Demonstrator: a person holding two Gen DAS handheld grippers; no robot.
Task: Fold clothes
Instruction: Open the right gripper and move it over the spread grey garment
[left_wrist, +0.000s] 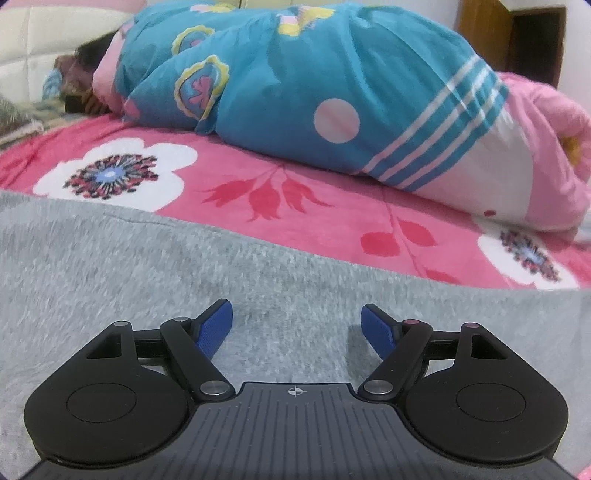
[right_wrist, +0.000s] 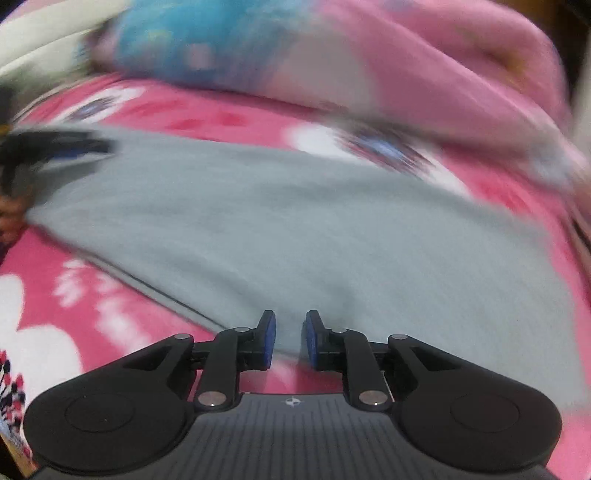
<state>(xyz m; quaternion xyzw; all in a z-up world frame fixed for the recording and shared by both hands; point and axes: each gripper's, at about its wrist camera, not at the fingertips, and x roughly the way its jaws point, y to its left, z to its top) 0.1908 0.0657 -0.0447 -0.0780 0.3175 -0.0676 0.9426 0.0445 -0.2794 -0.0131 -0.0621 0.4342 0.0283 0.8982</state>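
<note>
A grey fleecy garment (left_wrist: 155, 266) lies spread flat on a pink flowered blanket (left_wrist: 280, 184), and both claws sit at its near side. In the left wrist view the grey cloth fills the lower half of the frame, running under and ahead of the left gripper (left_wrist: 297, 325); its far edge curves across the blanket from left to right. That claw stands wide open, its blue pads (left_wrist: 216, 328) well apart, with only grey fabric showing in the gap between them. Whether the pads touch the cloth cannot be told.

In the right wrist view, which is heavily blurred, the same grey garment (right_wrist: 295, 229) stretches away from the right gripper (right_wrist: 290, 332) toward the upper left. Its near edge comes right up to the fingertips, and a fold of it runs into the narrow slot between the blue pads (right_wrist: 270, 332). The jaws stand nearly closed with a slim gap, so whether they actually pinch the cloth cannot be told. At the far left of this view a dark, blurred shape with a hint of blue, apparently the other claw (right_wrist: 55, 151), lies at the garment's far corner.

Beyond the grey cloth, a bulky teal and pink patterned quilt (left_wrist: 332, 81) is heaped on the blanket, well apart from the left claw. A cream padded headboard (left_wrist: 44, 48) stands behind it at upper left.
</note>
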